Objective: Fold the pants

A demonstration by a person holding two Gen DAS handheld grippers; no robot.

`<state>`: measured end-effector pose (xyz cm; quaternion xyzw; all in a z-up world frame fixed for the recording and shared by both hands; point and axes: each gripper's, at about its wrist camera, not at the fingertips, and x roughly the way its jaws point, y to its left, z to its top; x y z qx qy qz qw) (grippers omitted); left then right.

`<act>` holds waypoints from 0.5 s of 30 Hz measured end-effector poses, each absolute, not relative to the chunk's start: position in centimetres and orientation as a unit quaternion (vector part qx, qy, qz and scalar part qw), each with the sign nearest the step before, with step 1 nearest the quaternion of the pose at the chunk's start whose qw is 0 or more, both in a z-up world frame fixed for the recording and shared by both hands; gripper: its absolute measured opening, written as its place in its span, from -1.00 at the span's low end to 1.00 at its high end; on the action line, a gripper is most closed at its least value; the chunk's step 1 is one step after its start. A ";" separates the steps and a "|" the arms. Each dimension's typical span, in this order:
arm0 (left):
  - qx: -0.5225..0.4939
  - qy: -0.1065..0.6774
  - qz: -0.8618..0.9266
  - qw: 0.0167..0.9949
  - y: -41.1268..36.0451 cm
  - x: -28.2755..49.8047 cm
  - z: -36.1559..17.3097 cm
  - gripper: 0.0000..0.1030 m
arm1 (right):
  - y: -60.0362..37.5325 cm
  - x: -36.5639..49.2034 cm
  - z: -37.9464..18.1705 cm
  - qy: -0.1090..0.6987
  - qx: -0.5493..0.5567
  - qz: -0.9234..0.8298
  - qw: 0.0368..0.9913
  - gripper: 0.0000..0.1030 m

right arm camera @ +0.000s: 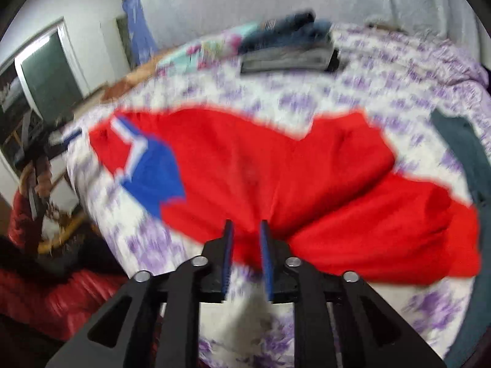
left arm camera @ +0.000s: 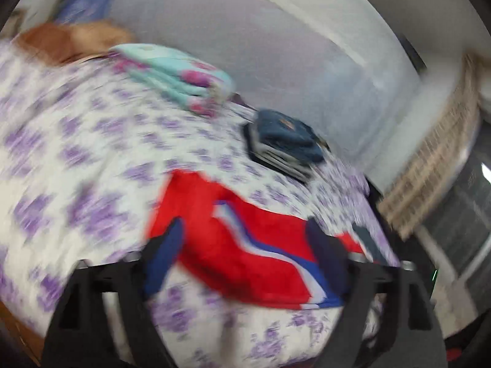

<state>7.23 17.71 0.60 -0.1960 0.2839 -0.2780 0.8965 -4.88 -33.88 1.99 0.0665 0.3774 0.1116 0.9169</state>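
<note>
Red pants (right arm camera: 276, 168) with a blue and white panel (right arm camera: 153, 171) lie spread on a bed with a purple-flowered sheet (right arm camera: 383, 92). In the left wrist view the pants (left arm camera: 233, 245) lie between and beyond the fingers. My left gripper (left arm camera: 245, 230) is open wide and empty, just above the pants. My right gripper (right arm camera: 247, 227) has its jaws a narrow gap apart over the near edge of the pants, with nothing held. Both views are blurred by motion.
A stack of folded dark clothes (left arm camera: 285, 144) and a folded teal blanket (left arm camera: 181, 76) lie at the far side of the bed; the stack also shows in the right wrist view (right arm camera: 291, 49). A dark grey garment (right arm camera: 460, 150) lies at the right. A red jacket (right arm camera: 46, 291) sits beside the bed.
</note>
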 end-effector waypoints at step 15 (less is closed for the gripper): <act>0.216 0.312 -0.022 0.925 1.8 12.5 -6.3 0.92 | -32.5 4.9 -2.2 0.402 -0.038 -0.100 0.909 -0.78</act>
